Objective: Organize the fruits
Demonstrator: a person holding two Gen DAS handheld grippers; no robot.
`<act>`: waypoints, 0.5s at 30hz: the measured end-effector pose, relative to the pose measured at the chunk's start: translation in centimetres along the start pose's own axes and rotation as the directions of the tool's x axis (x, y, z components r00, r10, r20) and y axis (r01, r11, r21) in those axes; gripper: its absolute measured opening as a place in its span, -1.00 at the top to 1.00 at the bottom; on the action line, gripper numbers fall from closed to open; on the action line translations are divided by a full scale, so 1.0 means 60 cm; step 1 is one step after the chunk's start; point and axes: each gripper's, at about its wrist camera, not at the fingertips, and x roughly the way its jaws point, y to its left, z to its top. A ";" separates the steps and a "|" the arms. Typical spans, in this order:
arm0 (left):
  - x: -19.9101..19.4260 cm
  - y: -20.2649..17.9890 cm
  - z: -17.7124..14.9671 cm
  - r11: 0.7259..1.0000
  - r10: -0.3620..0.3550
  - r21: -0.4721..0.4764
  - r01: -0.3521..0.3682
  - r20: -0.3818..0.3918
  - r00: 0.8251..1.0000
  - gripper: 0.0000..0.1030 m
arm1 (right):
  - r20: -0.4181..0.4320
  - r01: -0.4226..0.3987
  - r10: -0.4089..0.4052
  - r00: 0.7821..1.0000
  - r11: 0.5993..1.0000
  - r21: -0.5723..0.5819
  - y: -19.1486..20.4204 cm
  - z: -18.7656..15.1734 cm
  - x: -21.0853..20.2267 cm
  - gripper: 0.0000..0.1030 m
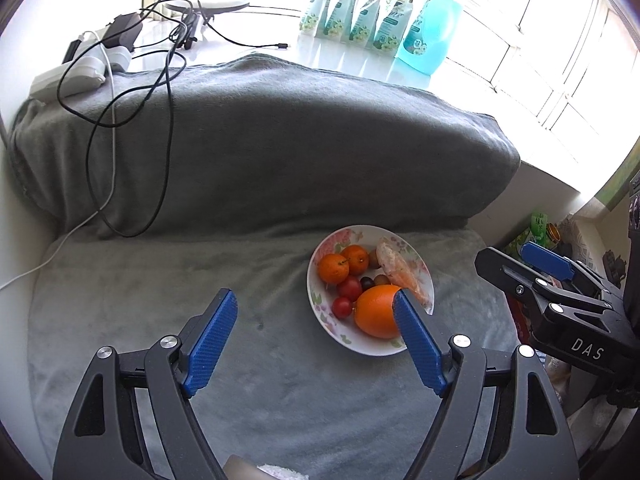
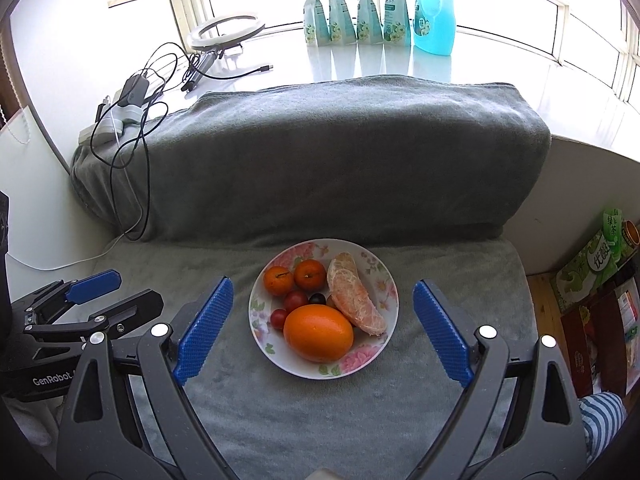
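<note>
With both grippers open and empty, the floral plate of fruit lies centred ahead of the right gripper, whereas the left gripper sits left of the plate.

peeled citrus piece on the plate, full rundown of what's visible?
The peeled citrus piece is a long curved wedge, pale orange with white pith and membrane over it, skin off. It lies on its side on the right part of the floral plate, slanting toward the big orange, which it seems to touch. No jaws touch it.
</note>
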 end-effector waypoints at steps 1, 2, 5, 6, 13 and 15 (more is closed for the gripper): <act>-0.001 0.000 0.000 1.000 0.002 0.001 -0.002 0.002 1.000 -0.56 | 0.000 0.000 0.000 1.000 1.000 0.001 0.000 -0.001 -0.001 -0.82; -0.002 -0.001 -0.001 1.000 0.004 0.003 -0.004 0.003 1.000 -0.56 | 0.000 0.000 0.000 1.000 1.000 0.002 -0.001 -0.002 -0.002 -0.82; -0.006 -0.004 -0.002 1.000 0.007 0.006 -0.007 0.007 1.000 -0.56 | 0.002 0.000 0.000 1.000 1.000 0.004 -0.002 -0.006 -0.005 -0.82; -0.006 -0.004 -0.002 1.000 0.007 0.006 -0.007 0.008 1.000 -0.56 | 0.001 -0.002 0.002 1.000 1.000 0.002 -0.002 -0.005 -0.004 -0.82; -0.012 -0.011 -0.005 1.000 0.006 0.009 -0.006 0.013 1.000 -0.56 | 0.000 -0.003 0.003 1.000 1.000 0.001 -0.004 -0.006 -0.005 -0.82; -0.013 -0.012 -0.006 1.000 0.005 0.009 -0.005 0.013 1.000 -0.56 | 0.001 -0.003 0.003 1.000 1.000 0.002 -0.004 -0.006 -0.006 -0.82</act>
